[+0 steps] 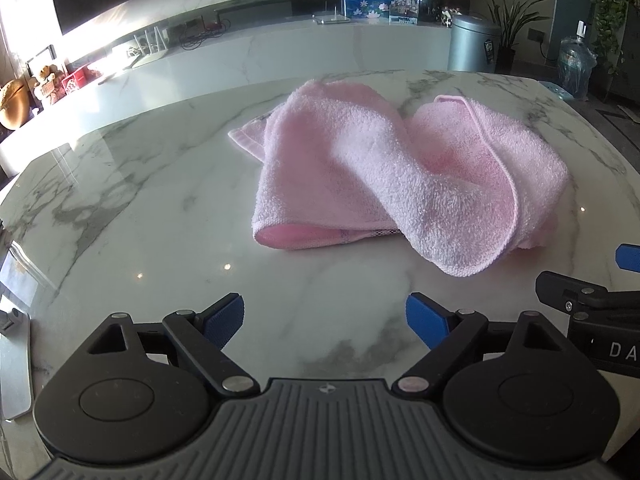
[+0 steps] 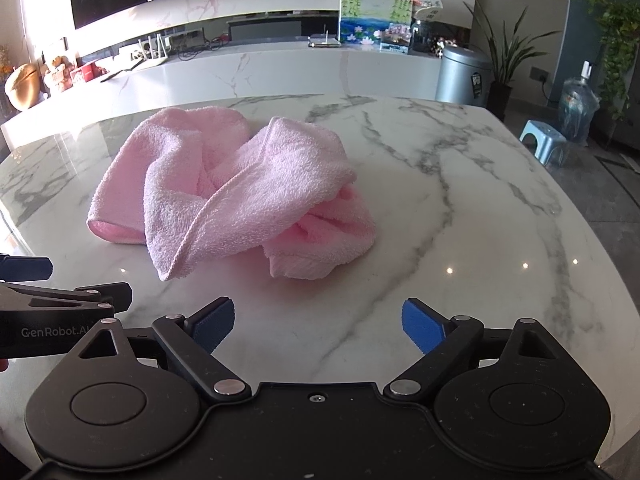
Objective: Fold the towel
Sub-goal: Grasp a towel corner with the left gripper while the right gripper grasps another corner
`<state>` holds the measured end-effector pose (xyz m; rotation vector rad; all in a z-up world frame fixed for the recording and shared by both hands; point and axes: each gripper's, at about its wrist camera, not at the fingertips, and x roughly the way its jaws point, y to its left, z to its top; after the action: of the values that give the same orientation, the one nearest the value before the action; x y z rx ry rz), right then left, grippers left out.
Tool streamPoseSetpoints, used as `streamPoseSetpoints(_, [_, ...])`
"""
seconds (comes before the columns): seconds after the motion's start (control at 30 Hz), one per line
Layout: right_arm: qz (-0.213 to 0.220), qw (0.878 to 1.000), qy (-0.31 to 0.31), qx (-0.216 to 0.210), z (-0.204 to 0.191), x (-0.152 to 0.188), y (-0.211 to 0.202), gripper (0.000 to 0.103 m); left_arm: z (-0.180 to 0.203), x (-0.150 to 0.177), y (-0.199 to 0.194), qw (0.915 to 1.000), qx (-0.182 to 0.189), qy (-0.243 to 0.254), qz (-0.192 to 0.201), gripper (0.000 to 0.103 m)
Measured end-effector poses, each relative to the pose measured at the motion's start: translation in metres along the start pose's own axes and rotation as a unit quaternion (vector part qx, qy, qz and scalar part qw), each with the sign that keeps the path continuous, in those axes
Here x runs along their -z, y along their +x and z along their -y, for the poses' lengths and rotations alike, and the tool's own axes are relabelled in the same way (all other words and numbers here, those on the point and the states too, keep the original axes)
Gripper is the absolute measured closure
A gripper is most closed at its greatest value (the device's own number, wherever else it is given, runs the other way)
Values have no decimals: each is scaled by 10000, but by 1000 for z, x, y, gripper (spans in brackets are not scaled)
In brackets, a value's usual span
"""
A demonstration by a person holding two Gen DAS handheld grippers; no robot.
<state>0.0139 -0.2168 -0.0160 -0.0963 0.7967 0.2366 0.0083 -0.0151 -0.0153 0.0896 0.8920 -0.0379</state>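
1. towel [image 1: 400,176]: pink terry cloth, lying crumpled in a loose heap on the marble desk [image 1: 140,200], with layers overlapping and one hemmed edge draped across the top
2. left hand-held gripper [image 1: 324,322]: jaws spread wide, nothing between them, poised above bare desk on the near side of the towel
3. right hand-held gripper [image 2: 319,326]: jaws spread wide, empty, also short of the towel
4. progress: no fold made; judged at the start, with grasping, spreading flat and folding all left to do

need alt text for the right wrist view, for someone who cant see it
A crumpled pink towel lies unfolded on a white marble table, beyond the open, empty right gripper. The left gripper shows at the left edge, apart from the towel.
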Motion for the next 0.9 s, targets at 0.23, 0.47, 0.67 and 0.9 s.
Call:
streamPoseSetpoints(0.23, [-125, 9998, -176, -57, -3, -9, 6, 17, -4, -10, 9, 9999, 30, -53, -131, 29])
streamPoseSetpoints(0.47, [-286, 9988, -392, -90, -4, -21, 22, 25, -11, -24, 23, 9997, 8, 29, -224, 39])
streamPoseSetpoints(0.67, [-426, 9978, -495, -149, -5, -32, 41, 45, -27, -36, 40, 9994, 31, -95, -327, 44])
streamPoseSetpoints(0.9, [-589, 9970, -426, -274, -5, -34, 58, 67, -29, -45, 54, 9993, 34, -41, -381, 47])
